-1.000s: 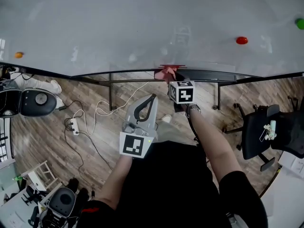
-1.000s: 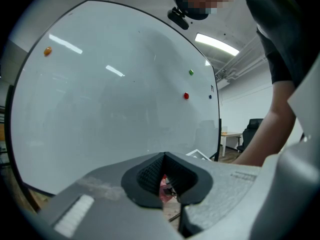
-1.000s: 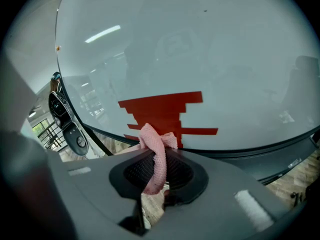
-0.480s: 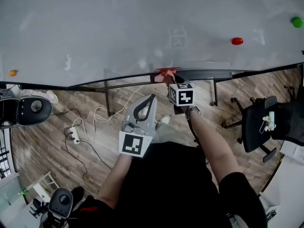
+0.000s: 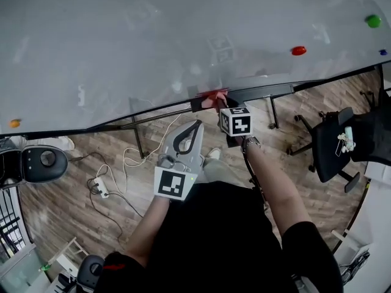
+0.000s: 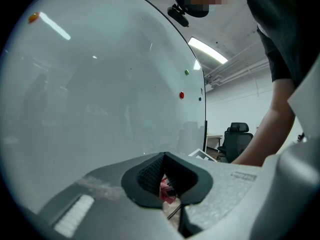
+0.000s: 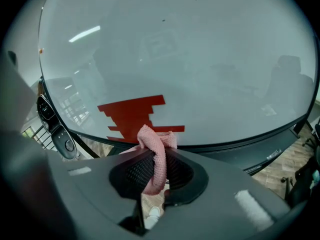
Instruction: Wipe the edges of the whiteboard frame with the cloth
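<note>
R gripper (image 5: pixel 216 104) is clamped on the cloth (image 7: pixel 156 146). The cloth bunches out past its tips and looks pressed on the frame (image 7: pixel 235 144) bottom edge, at 12 o'clock from the gripper in head view. Frame's long axis runs approx 8 to 2 o'clock, so the wipe should slide along that line. L gripper (image 5: pixel 190 129) hangs at 7 o'clock from R, jaws together, empty, off the board (image 5: pixel 183 35).

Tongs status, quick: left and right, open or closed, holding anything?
Left tongs: closed, nothing between them.
Right tongs: closed on the pink cloth, up by the lower edge of the whiteboard frame.
</note>
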The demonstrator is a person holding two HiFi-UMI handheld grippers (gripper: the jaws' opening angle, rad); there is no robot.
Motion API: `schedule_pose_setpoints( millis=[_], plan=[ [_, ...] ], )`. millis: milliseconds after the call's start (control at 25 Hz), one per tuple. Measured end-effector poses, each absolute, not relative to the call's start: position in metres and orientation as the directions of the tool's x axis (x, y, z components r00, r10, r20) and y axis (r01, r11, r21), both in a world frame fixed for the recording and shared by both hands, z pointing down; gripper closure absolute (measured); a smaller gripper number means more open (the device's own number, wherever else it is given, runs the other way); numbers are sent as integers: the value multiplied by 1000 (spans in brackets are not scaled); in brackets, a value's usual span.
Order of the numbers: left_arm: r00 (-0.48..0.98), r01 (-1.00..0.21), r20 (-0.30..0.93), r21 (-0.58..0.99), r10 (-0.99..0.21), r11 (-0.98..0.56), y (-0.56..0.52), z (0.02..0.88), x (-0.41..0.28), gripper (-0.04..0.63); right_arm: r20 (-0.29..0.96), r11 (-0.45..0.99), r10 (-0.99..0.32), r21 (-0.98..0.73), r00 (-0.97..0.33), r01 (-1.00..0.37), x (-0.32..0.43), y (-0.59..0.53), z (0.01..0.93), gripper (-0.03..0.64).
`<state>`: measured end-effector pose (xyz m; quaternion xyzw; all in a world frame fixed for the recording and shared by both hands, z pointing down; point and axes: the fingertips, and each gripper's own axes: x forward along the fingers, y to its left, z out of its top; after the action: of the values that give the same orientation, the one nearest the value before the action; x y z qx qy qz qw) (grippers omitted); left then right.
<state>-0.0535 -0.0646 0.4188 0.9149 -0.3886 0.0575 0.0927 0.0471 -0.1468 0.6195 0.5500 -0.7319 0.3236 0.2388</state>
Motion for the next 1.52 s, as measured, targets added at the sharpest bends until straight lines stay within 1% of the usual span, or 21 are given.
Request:
schedule_pose_setpoints(
  millis=[400,680,920,1200,1520],
  plan=[
    [754,-656,154,130,-639,-743,-65,414,-50,595,715,113,-666,-182,-211,-977,67,-145,619,565],
    [774,-631,161,111,-612,-768,-65,412,-24,595,712,71,-676,-199,-193,-978,103,-145,617,565],
    [759,-649,173,117,-628,-752,-69,415,-16,595,711,93,-668,-214,-220,-972,103,-145,619,565],
    [745,-665,170,112,-645,-738,-70,415,4,595,711,163,-647,-223,-275,-961,105,-146,619,563],
    [690,-723,164,109,-705,-682,-82,417,10,595,716,248,-611,-232,-338,-941,100,-147,619,563]
  ],
)
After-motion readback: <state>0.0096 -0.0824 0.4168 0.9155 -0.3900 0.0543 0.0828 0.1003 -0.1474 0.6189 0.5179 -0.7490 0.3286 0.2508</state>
